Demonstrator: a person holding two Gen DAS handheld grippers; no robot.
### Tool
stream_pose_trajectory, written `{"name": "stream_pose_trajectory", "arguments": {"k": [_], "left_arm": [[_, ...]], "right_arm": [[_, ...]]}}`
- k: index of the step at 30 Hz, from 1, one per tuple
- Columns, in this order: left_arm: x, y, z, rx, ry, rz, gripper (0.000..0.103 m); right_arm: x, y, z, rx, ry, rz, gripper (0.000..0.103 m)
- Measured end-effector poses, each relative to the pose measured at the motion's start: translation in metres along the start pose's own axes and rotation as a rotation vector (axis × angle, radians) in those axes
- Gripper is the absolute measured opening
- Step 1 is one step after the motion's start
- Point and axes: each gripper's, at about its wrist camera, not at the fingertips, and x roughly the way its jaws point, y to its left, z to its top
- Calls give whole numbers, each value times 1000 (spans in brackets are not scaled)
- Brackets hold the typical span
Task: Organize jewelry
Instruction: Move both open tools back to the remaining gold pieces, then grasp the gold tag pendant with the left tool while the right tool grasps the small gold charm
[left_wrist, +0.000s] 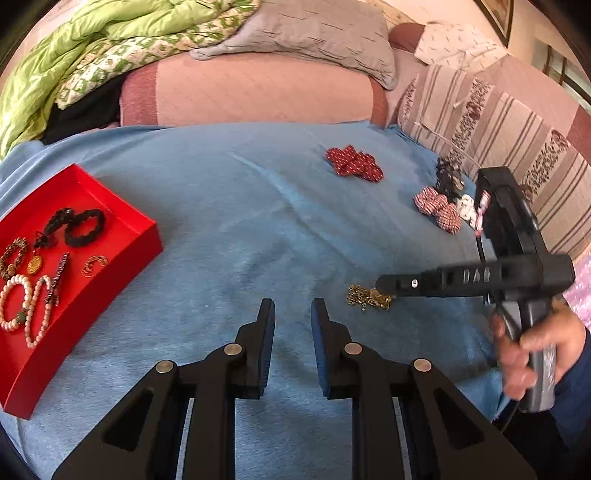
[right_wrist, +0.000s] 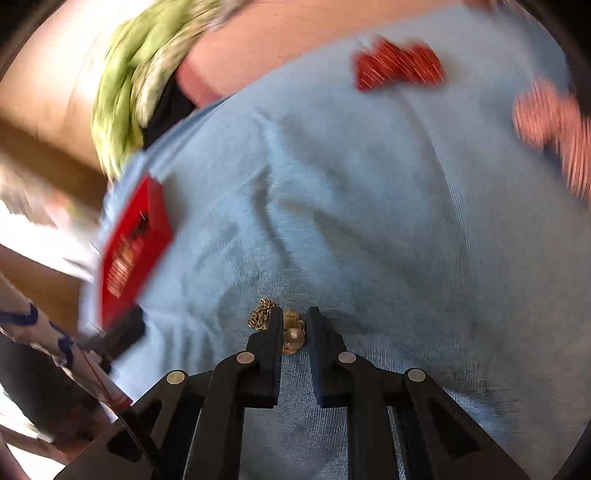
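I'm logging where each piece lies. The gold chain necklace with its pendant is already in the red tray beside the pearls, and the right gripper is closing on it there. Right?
Not quite. The gold chain necklace lies on the blue blanket, well outside the red tray. The right gripper is at it there, as the left wrist view shows.

A light blue knit cloth (left_wrist: 229, 206) carries a bright red rectangular tray (left_wrist: 110, 206) near its left edge, a dark red white-dotted fabric bow (left_wrist: 354, 164) toward its far edge, a red-and-white checked bow (left_wrist: 439, 208) and a tangled gold chain necklace (left_wrist: 364, 297) toward its right edge.
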Motion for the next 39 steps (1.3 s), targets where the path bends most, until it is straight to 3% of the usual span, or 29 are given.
{"name": "stream_pose_trajectory", "arguments": {"k": [11,23,26,29,34,39], "left_arm": [[19,-14,0,27,37,-4,19],[31,-23,3,38,51,-9,19],[34,-27,3,52,56,-19,19],[38,-36,3,71,59,-44,19],[63,-65,2,105,89,-92,35],[80,-89,0,165,90,-14,45]], "right_arm": [[-2,20,-4,-145,-2,-104,15],[-9,22,-18,-258,30,-149,14],[-17,18,-19,-256,14,-170,13],[-38,4,-12,-193,-56,-157,13],[-64,-8,-3,-133,-165,-160,13],[-66,-3,-1,-149,-174,-150,13]]}}
